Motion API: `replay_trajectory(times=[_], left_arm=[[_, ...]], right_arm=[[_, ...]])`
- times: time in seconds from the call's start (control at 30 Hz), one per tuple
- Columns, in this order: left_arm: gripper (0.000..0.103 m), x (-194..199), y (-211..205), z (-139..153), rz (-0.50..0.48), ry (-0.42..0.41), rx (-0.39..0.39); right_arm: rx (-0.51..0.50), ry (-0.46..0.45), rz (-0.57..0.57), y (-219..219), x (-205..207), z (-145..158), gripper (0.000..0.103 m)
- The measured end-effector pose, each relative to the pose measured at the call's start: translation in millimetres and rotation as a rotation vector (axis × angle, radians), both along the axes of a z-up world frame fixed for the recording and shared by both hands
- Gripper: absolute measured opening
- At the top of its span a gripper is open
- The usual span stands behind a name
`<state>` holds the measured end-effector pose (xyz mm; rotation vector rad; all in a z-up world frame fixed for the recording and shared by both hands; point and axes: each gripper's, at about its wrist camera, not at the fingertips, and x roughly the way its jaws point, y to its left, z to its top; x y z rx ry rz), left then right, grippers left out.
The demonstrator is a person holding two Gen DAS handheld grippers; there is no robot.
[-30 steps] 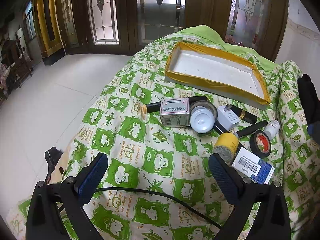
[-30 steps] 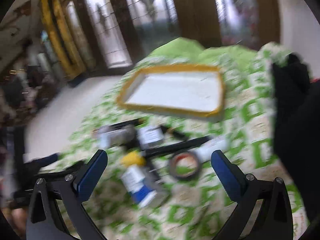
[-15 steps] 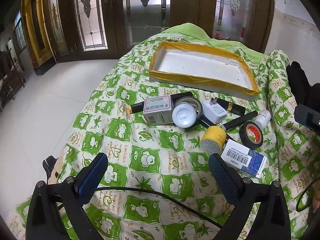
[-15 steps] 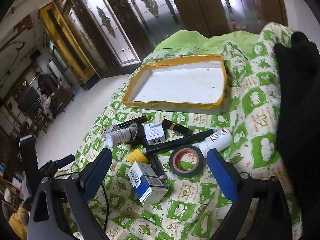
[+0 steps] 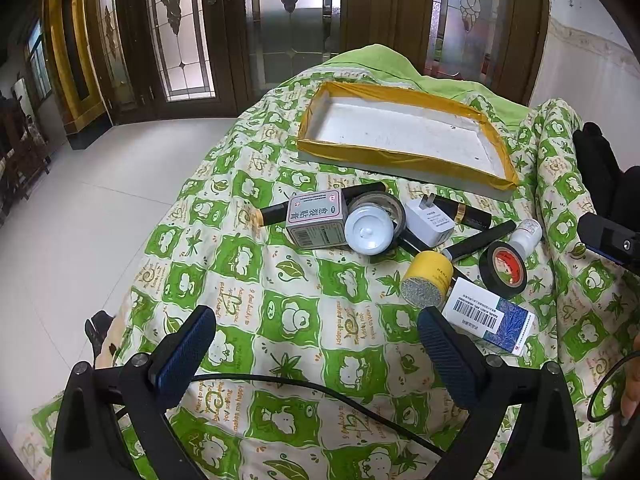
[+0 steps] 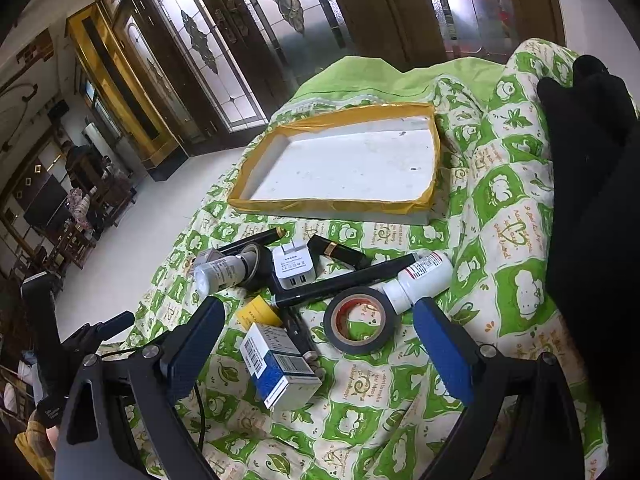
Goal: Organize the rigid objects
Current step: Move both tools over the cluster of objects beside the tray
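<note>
A quilted green-and-cream cloth (image 5: 288, 320) printed with squares covers the surface, which may be a desk or a bed; the folds hide which. At the far end lies a shallow rectangular white foam tray (image 5: 404, 130), its rim wrapped in glossy yellow tape, its floor bare.

Nearer, the rigid things lie bunched and touching: a grey carton (image 5: 318, 218), a white round-capped bottle (image 5: 368, 230) lying across a grey tape roll, a white plastic USB charger (image 6: 294, 266), a black lipstick tube with a gold band (image 6: 338, 250), a slim black pen (image 6: 352, 278), a small white bottle (image 6: 420, 278), a black electrical tape ring (image 6: 360, 324), a yellow cylinder (image 5: 426, 282) and a blue-and-white barcoded box (image 6: 276, 364).

The left tongs (image 5: 316, 350) stand wide apart over bare cloth, gripping nothing, a black cable crossing below them. The right tongs (image 6: 320, 346) are spread wide and empty, straddling the barcoded box and the tape ring without touching either. Open cloth lies between the cluster and the tray.
</note>
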<state>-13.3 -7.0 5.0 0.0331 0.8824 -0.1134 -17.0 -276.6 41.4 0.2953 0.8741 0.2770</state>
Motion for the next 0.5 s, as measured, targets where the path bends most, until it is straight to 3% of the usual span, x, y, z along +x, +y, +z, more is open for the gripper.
replay_trajectory(times=[0.5], left_arm=[[0.102, -0.2, -0.7, -0.6, -0.003, 0.002, 0.002]], right_arm=[[-0.060, 0.057, 0.009, 8.2, 9.9, -11.7, 0.095]])
